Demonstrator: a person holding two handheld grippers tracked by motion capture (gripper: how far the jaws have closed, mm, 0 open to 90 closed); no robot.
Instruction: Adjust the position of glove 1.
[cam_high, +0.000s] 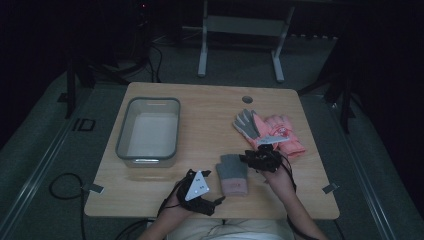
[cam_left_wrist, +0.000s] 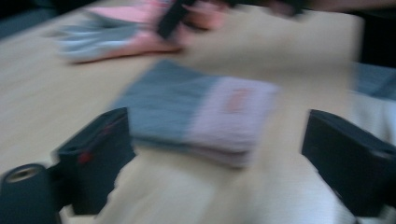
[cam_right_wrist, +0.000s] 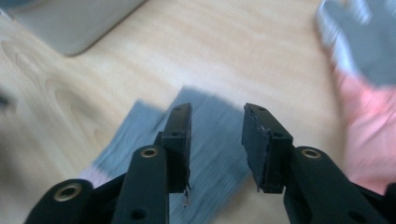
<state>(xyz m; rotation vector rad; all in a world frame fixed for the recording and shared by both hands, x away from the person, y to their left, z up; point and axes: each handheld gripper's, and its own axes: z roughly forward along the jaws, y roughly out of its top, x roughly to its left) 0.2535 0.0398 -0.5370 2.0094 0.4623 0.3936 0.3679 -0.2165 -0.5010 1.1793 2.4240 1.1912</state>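
The folded glove (cam_right_wrist: 205, 140) is seen beneath the right gripper (cam_right_wrist: 217, 140), unheld between its part-open jaws; the left gripper (cam_left_wrist: 215, 158) is held wide, glove ahead.

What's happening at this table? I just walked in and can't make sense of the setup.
A person holds a gripper in each hand over a folded grey and pink glove lying near the table's front edge. The right gripper hovers at the glove's far end with nothing between its open jaws; the left gripper sits open beside it. More gloves lie farther right, a grey tub to the left.
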